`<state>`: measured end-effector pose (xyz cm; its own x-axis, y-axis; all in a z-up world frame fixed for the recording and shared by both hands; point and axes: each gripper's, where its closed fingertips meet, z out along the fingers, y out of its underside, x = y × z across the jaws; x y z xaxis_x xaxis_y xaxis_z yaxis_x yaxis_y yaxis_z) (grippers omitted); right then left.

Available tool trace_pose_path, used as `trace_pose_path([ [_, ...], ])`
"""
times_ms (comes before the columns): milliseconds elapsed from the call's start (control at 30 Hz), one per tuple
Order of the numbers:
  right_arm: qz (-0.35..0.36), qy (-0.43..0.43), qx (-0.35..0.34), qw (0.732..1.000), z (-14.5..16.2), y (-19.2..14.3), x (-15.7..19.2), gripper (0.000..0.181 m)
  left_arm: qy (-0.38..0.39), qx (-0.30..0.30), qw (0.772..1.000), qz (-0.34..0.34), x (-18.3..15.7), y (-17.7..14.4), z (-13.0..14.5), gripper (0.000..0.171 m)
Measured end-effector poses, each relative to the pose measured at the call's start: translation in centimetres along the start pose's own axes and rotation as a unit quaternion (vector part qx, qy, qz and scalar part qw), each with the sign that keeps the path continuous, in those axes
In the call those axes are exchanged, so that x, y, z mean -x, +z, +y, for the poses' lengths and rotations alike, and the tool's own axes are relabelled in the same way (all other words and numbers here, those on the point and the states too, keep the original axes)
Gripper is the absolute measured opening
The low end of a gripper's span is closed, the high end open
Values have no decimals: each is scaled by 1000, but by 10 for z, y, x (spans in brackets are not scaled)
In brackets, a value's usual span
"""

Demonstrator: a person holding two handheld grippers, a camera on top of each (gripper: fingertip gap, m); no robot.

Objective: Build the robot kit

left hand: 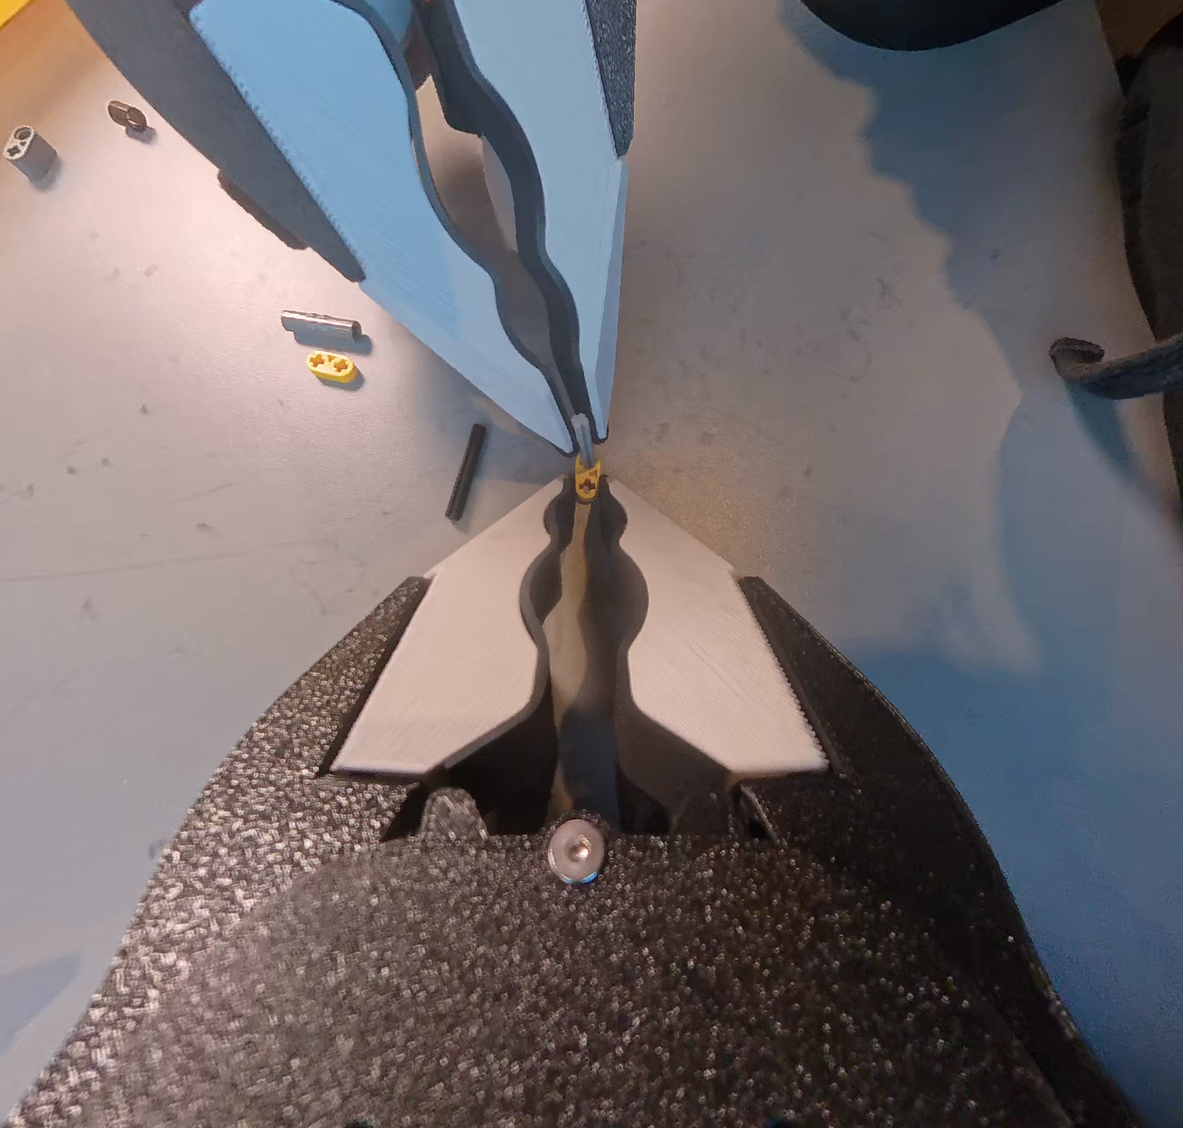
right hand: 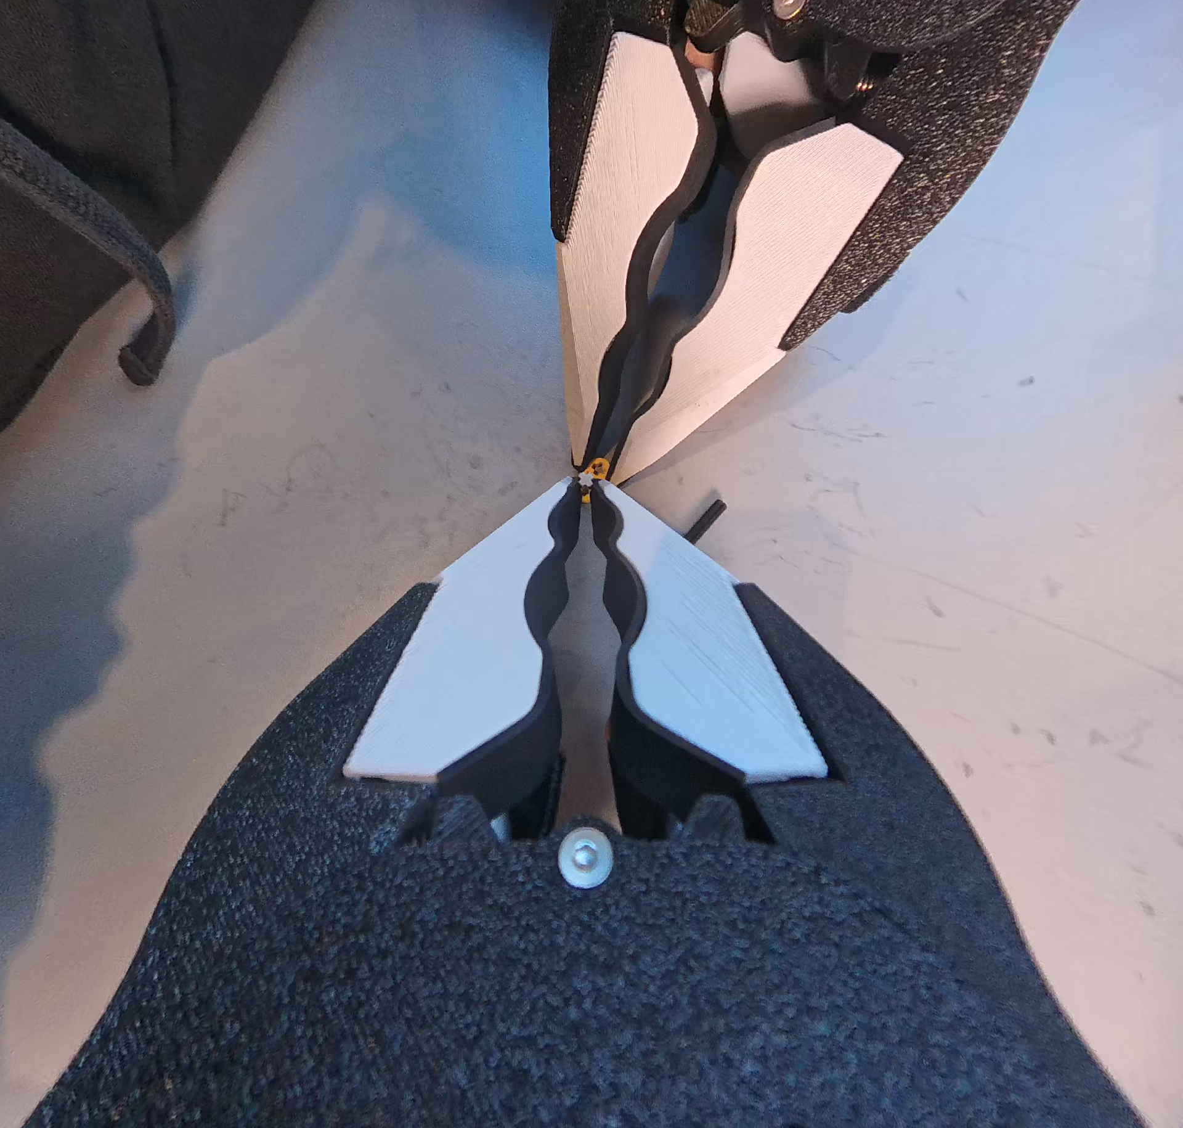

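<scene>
**Fig.: Two tongs meeting tip to tip**

L to R on the table [left hand: 768, 329]: two dark connectors [left hand: 29, 149], one grey pin [left hand: 321, 323], one loose yellow link [left hand: 331, 365], one black axle [left hand: 466, 481]. Left gripper [left hand: 586, 485] was clenched on a second yellow link [left hand: 587, 476]; right gripper [right hand: 586, 485] was clenched on a grey axle [left hand: 584, 441], its end at the link's hole, apparently for alignment.

Left tongs [left hand: 586, 489] and right tongs [right hand: 586, 485]: matt ribbed white plastic fingers in rough, speckled black housings with bright metal screws; yellow link [left hand: 587, 478] glossy plastic; tabletop [left hand: 800, 393] smooth, matt, scuffed and smudged.
</scene>
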<state>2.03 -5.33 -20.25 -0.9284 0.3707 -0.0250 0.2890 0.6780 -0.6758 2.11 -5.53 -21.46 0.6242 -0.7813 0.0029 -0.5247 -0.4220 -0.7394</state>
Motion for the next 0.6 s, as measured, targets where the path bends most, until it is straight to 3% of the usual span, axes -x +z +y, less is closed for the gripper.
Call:
trace_pose_path([
  [467, 2, -13, 40, 999, 14, 4, 1, 0, -7, 0, 1000, 4, 0, 0, 0, 6],
  [600, 27, -18, 10, 999, 1, 4, 5, 2, -5, 0, 1000, 3, -1, -1, 0, 6],
])
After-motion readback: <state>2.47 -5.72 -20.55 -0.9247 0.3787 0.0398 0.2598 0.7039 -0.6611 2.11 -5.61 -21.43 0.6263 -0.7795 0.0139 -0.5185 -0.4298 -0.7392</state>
